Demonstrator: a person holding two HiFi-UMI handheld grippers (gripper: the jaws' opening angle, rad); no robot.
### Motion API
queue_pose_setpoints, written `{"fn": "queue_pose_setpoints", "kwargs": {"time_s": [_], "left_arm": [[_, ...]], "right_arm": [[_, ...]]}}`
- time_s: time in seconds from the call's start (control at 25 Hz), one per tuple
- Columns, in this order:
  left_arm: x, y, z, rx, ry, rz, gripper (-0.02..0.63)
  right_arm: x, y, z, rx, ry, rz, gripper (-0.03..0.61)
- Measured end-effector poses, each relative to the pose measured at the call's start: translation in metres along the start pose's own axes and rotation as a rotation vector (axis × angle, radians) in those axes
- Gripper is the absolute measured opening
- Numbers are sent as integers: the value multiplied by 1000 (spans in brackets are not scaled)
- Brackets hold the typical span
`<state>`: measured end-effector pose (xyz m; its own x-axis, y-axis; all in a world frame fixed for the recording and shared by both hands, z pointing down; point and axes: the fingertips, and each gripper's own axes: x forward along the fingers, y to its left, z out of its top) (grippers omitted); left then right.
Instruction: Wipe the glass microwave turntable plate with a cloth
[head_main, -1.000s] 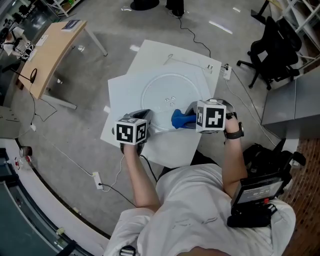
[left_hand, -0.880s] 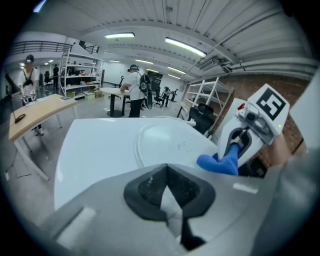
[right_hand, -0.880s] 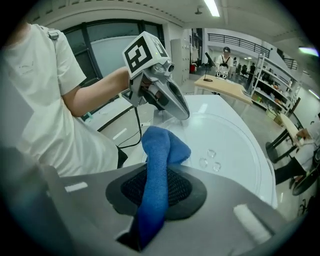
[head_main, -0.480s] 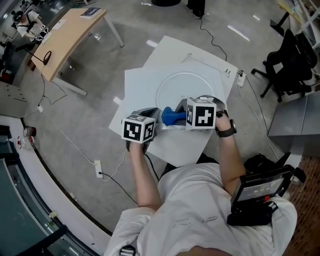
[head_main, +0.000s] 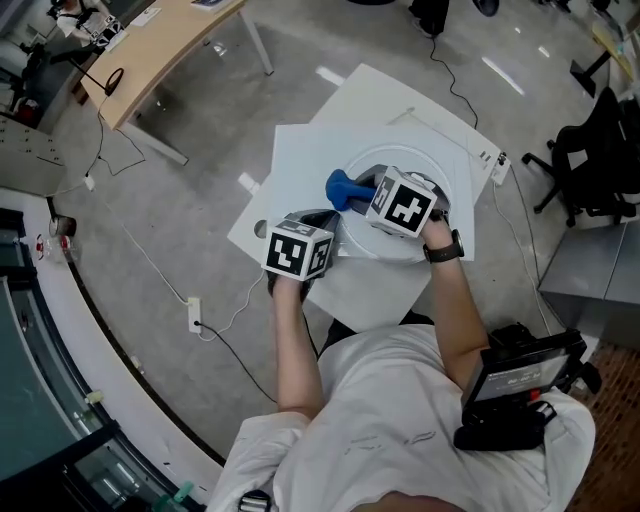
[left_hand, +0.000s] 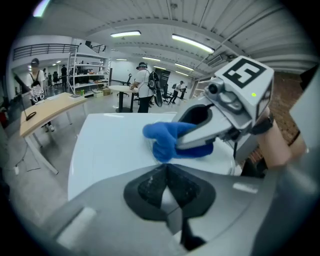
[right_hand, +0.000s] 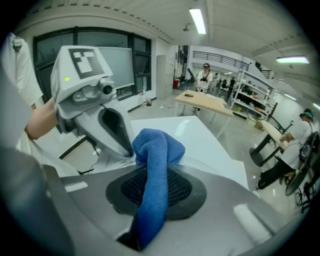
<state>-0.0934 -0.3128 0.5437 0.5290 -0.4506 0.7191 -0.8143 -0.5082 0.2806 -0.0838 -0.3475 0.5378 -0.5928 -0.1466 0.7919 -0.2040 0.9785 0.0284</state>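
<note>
The left gripper (left_hand: 167, 170) had its jaws pressed together on the near rim of the round clear glass turntable plate (head_main: 388, 248), which sat over a white flat board (head_main: 300, 165) on the grey floor. The right gripper (right_hand: 155, 175) was clamped on a bunched blue cloth (right_hand: 156, 147), whose free end bulged past the jaw tips and touched the plate's upper face. In the head view the cloth lay at the plate's left side, just beyond the left gripper.
</note>
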Motion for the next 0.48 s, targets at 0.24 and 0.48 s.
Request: {"fn": "queue_pose_setpoints", "kwargs": {"time_s": [0.24,0.48], "left_arm": [[-2,-1,-1,-6,-6,11,3],[-1,9,-15,59,26,92,3]], "right_arm": [[-6,-76,-7,154,-32,-237,66],[-35,-111,-53,261,31,-370,66]]}}
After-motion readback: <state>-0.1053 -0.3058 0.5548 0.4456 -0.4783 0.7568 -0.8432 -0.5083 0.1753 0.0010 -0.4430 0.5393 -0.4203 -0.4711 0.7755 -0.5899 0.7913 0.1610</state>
